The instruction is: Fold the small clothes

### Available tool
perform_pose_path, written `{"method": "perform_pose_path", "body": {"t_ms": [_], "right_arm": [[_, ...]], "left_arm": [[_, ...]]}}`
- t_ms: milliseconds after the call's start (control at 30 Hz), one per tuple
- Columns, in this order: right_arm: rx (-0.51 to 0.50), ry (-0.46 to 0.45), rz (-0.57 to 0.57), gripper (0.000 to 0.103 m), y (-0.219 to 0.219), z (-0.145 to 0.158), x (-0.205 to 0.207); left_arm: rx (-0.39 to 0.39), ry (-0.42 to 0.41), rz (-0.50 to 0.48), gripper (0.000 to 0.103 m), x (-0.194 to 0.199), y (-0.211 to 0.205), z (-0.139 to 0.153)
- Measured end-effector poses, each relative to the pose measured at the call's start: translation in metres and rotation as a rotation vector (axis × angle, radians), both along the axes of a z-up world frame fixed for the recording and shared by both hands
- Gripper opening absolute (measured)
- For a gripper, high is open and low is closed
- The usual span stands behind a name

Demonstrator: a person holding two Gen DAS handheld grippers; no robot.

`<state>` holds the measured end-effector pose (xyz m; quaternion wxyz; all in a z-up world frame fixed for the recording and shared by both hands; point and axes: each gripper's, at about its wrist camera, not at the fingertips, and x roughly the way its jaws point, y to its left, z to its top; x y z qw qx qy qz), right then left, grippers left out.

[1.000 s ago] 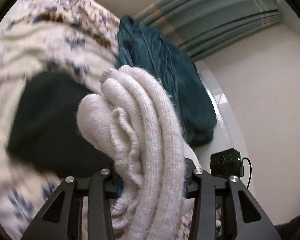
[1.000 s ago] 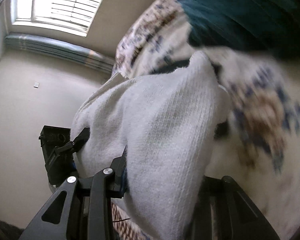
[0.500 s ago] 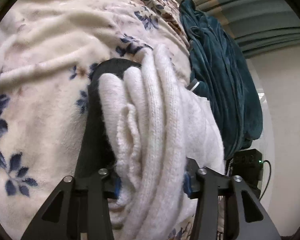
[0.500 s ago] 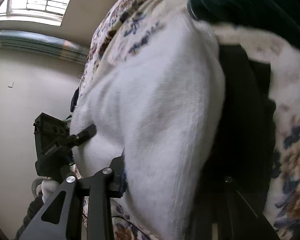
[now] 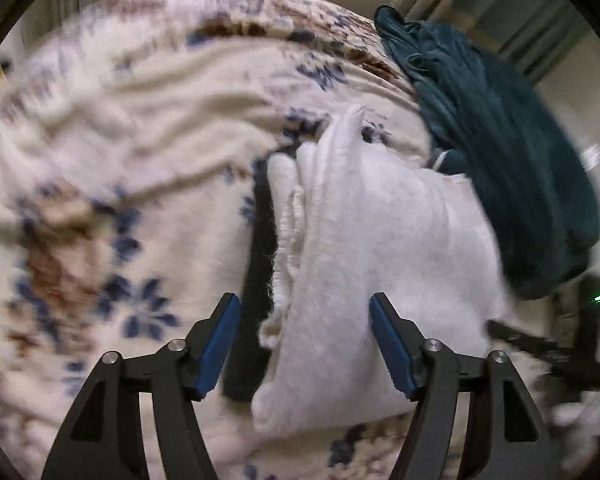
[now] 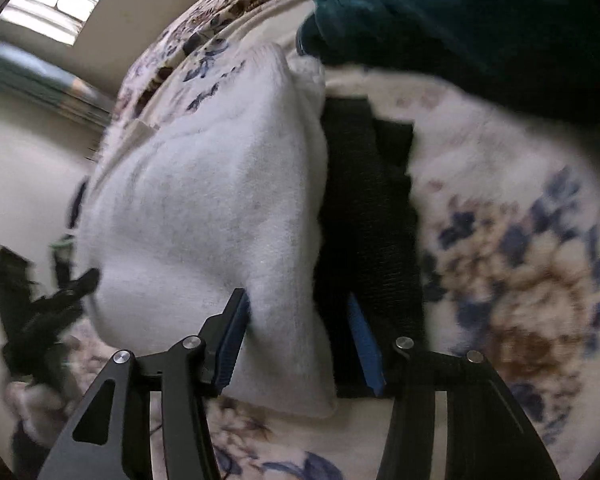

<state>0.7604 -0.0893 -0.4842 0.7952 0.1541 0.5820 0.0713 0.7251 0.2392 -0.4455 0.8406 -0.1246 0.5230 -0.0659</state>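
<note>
A floral blanket (image 5: 112, 152) covers the bed and fills most of both views. At its far edge lies a heap of teal cloth (image 5: 512, 184), beside the curtain (image 5: 512, 12); in the right wrist view the same teal heap fills the top right corner. The white knit (image 5: 364, 264) lies folded on the blanket, near the teal cloth, and rests partly on a black garment (image 6: 368, 216) whose edge shows along one side of it. The left gripper (image 5: 304, 344) stands wide open, its blue pads on either side of the knit's near end and clear of it, holding nothing. The right gripper (image 6: 300, 344) is also spread: one pad is at or against the knit's edge, the other over the black garment, with no grip on either
</note>
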Motion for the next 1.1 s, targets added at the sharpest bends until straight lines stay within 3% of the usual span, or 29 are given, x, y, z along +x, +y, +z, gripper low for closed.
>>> {"method": "perform_pose_path", "body": {"t_ms": [33, 100, 133, 167, 367, 600, 800, 1100], "right_arm": [[-0.046, -0.018, -0.005, 0.069, 0.004, 0.008, -0.003], [-0.152, -0.047, -0.015, 0.098, 0.011, 0.024, -0.015], [-0.215, -0.061, -0.021, 0.102, 0.016, 0.032, -0.021], [-0.270, -0.070, -0.032, 0.103, 0.019, 0.038, -0.027], [-0.427, -0.135, -0.068, 0.103, 0.018, 0.081, -0.073], [-0.429, -0.150, -0.090, 0.103, 0.007, 0.120, -0.107], [-0.426, -0.186, -0.098, 0.103, 0.004, 0.172, -0.144], [-0.439, -0.324, -0.100, 0.103, -0.002, 0.301, -0.238]], "left_arm": [[0.057, -0.012, 0.003, 0.064, -0.005, -0.007, 0.006], [0.164, -0.032, 0.015, 0.070, -0.019, -0.024, 0.016], [0.192, -0.032, 0.019, 0.082, -0.026, -0.029, 0.018], [0.218, -0.028, 0.026, 0.091, -0.030, -0.035, 0.020], [0.287, -0.013, 0.048, 0.093, -0.055, -0.061, 0.032], [0.297, -0.043, 0.041, 0.093, -0.083, -0.077, 0.070], [0.295, -0.089, 0.054, 0.093, -0.116, -0.086, 0.123], [0.278, -0.172, 0.058, 0.093, -0.198, -0.103, 0.228]]}}
